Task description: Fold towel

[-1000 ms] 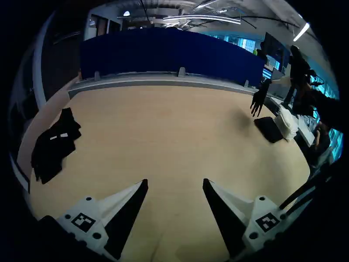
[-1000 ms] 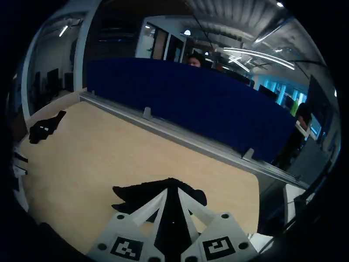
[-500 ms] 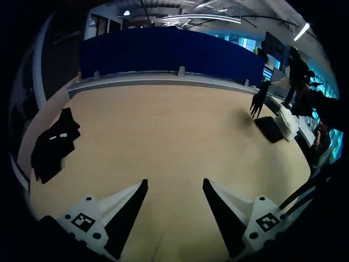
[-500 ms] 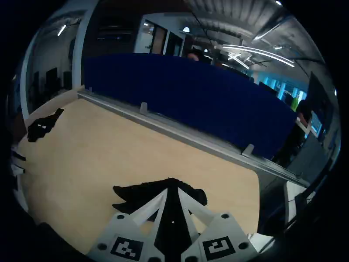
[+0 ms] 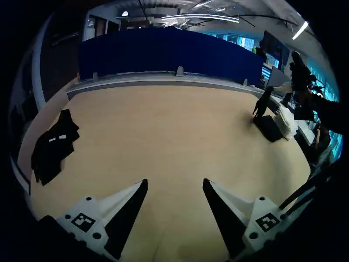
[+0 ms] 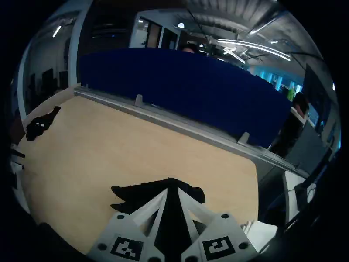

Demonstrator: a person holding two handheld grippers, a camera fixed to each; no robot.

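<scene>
My left gripper [image 5: 174, 180] stands open low over the bare wooden table [image 5: 174, 126], nothing between its fingers. A crumpled black cloth [image 5: 53, 146] lies near the table's left edge, far from it. At the far right a black towel [image 5: 261, 105] hangs down from the other gripper, just above a folded black towel [image 5: 269, 128]. In the right gripper view my right gripper [image 6: 172, 191] is shut on that black towel [image 6: 144, 192], which bunches around and under the fingertips. The crumpled black cloth [image 6: 39, 124] shows far off at the left.
A blue partition [image 5: 170, 50] on a grey rail [image 5: 165, 81] runs along the table's far edge. A white folded stack [image 5: 289, 122] sits beside the folded black towel at the right edge. A person's dark sleeve [image 5: 323, 109] reaches in from the right.
The hanging black towel has drifted right and a little down, closer to the folded black towel. The left gripper has stayed put and open.
</scene>
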